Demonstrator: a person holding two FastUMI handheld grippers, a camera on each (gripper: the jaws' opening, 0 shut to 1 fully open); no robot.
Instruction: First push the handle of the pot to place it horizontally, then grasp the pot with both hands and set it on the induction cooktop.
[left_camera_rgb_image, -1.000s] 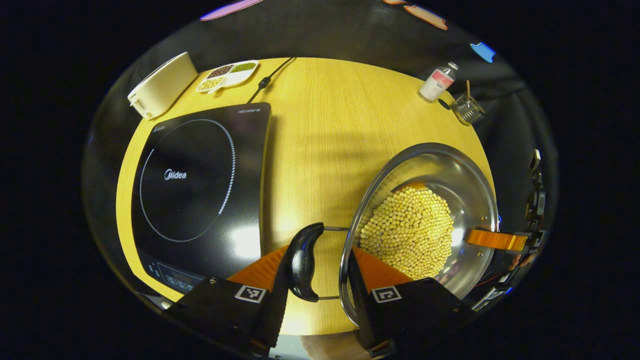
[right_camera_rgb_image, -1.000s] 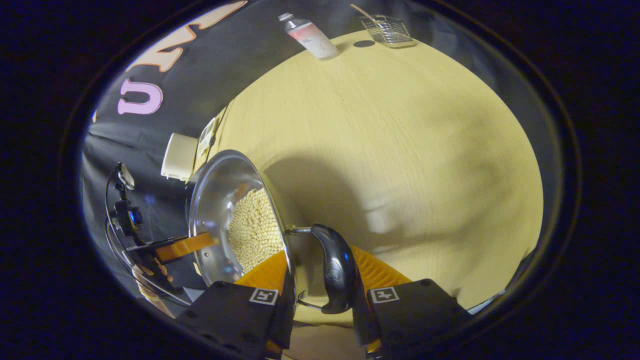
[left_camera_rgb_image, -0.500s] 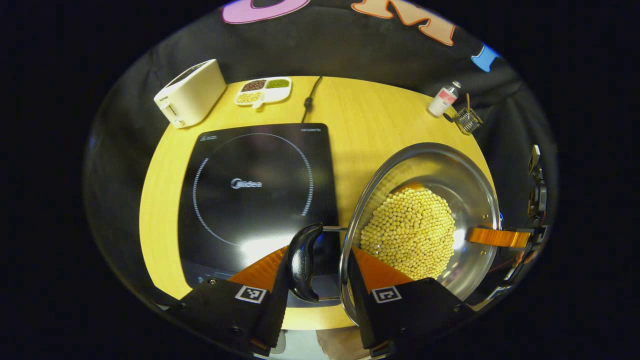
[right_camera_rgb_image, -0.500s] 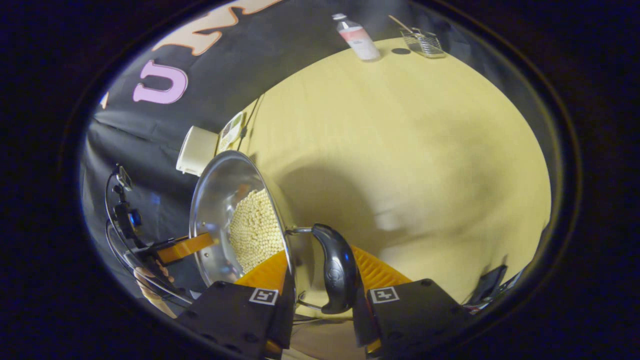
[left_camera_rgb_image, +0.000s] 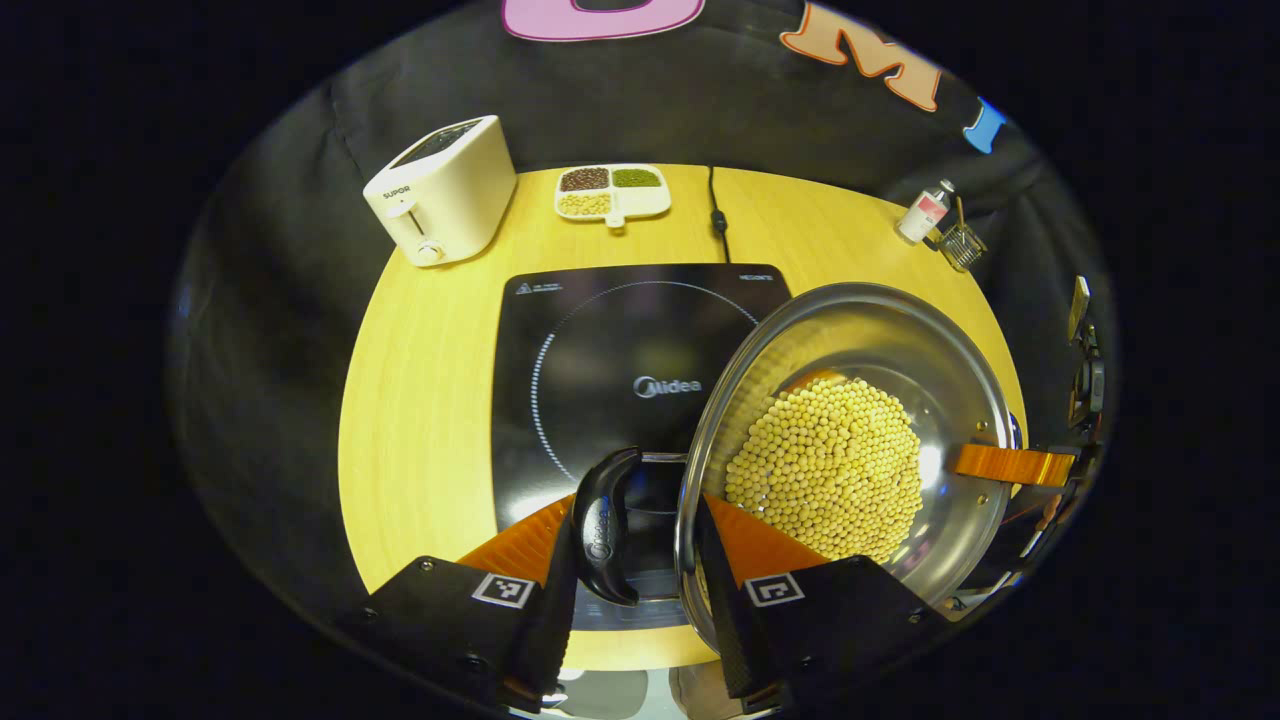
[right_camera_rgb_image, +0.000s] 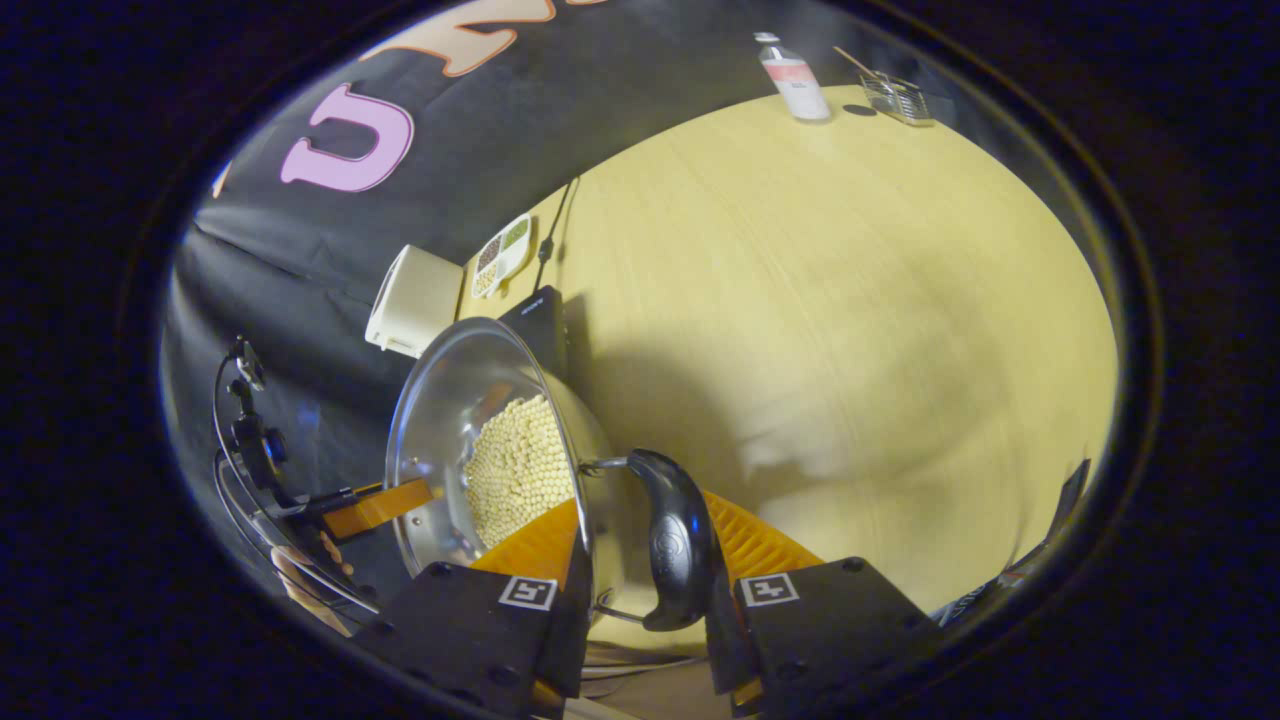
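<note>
Left gripper view: the left gripper (left_camera_rgb_image: 640, 545) is seen closed on the pot's near handle (left_camera_rgb_image: 603, 527), one finger outside the handle and the other inside the rim, lying against the beans (left_camera_rgb_image: 825, 470). The pot (left_camera_rgb_image: 940, 350) is held in the air, its left part overlapping the right portion of the cooktop (left_camera_rgb_image: 600, 340), which lies flat on the table (left_camera_rgb_image: 430, 400); whether the base touches the glass cannot be told. At the pot's far rim, the right gripper (left_camera_rgb_image: 1010, 465) is seen reaching in. Behind the cooktop, a toaster (left_camera_rgb_image: 445, 190), a divided dish (left_camera_rgb_image: 612, 193) and a power cord (left_camera_rgb_image: 718, 215) are arranged along the table's back edge; at the far right corner a bottle (left_camera_rgb_image: 925, 212) stands just beside a wire basket (left_camera_rgb_image: 962, 247). Nothing is seen lying on the cooktop's ring. Right gripper view: the right gripper (right_camera_rgb_image: 650, 560) is shown clamped on the other handle (right_camera_rgb_image: 675, 550), with one finger inside the pot (right_camera_rgb_image: 440, 420) beside the beans (right_camera_rgb_image: 515, 465). Beyond the rim, a corner of the cooktop (right_camera_rgb_image: 540, 315), the toaster (right_camera_rgb_image: 415, 300), the dish (right_camera_rgb_image: 502, 255) and the cord (right_camera_rgb_image: 553, 235) are visible. The left gripper (right_camera_rgb_image: 375, 508) is seen at the opposite rim, with a hand (right_camera_rgb_image: 305, 590) behind it. The bottle (right_camera_rgb_image: 795, 80) and basket (right_camera_rgb_image: 895, 95) stand at the far edge of the table (right_camera_rgb_image: 850, 300).
</note>
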